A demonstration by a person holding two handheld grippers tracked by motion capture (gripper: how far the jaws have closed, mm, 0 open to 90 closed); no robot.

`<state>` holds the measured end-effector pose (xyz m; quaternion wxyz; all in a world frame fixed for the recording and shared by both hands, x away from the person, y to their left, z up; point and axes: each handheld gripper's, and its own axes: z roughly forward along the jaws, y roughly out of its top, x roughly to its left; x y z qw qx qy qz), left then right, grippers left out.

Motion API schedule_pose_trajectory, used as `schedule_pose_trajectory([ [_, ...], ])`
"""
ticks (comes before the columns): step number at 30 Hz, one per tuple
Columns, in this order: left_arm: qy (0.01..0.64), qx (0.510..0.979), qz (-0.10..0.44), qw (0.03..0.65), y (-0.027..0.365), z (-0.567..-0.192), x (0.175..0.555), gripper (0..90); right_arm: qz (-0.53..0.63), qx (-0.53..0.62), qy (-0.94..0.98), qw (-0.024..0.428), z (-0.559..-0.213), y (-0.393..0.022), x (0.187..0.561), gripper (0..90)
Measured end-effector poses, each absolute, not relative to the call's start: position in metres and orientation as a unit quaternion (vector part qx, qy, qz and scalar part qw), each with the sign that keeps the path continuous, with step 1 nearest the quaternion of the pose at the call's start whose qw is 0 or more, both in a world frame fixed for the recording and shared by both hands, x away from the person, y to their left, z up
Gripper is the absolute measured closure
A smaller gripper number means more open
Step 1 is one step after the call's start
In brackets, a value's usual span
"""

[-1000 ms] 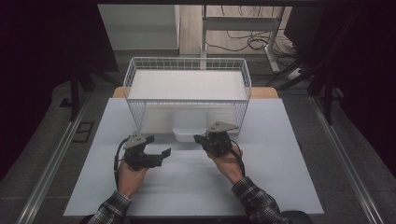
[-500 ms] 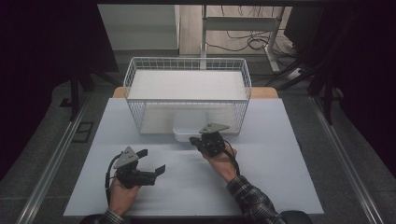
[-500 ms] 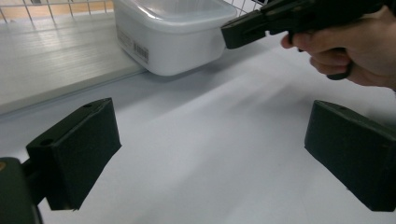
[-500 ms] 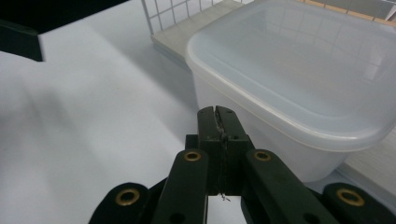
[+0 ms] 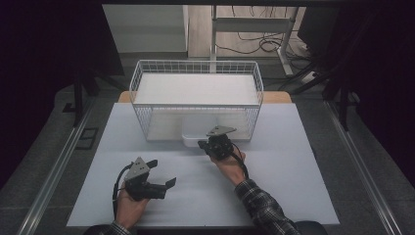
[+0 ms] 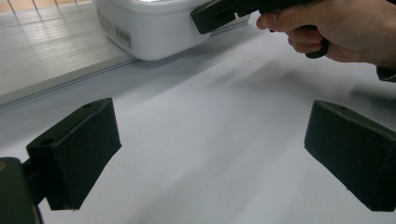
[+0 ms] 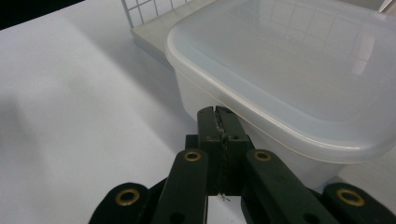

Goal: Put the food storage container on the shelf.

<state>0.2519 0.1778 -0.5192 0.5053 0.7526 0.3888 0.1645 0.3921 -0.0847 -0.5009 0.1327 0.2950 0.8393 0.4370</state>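
- A translucent white plastic tub with rounded corners and a smooth snap-on lid (image 7: pixel 299 79) sits on the white table (image 5: pixel 293 161), half under the white wire basket (image 5: pixel 195 73).
- Its side carries a small barcode label (image 6: pixel 123 36); the print is unreadable.
- Right gripper (image 7: pixel 218 122): black jaws pressed together, tips against the tub's wall.
- Left gripper (image 6: pixel 210 154): jaws spread wide, holding nothing.

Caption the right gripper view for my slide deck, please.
Right gripper, jaws shut, tips against the wall of a lidded white plastic container on the white table.
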Motion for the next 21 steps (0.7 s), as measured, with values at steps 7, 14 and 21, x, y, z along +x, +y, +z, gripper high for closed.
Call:
schedule_pose_trajectory([
  [7, 0.39, 0.752, 0.162, 0.506, 0.179, -0.52, 0.252, 2.7, 0.433, 0.297, 0.84, 0.137, -0.501, -0.079, 0.401, 88.7],
  [14, 0.391, 0.751, 0.16, 0.507, 0.179, -0.521, 0.253, 2.7, 0.431, 0.304, 0.838, 0.14, -0.5, -0.075, 0.411, 88.7],
  [21, 0.393, 0.75, 0.156, 0.508, 0.18, -0.521, 0.254, 2.7, 0.426, 0.308, 0.838, 0.148, -0.499, -0.074, 0.421, 88.7],
])
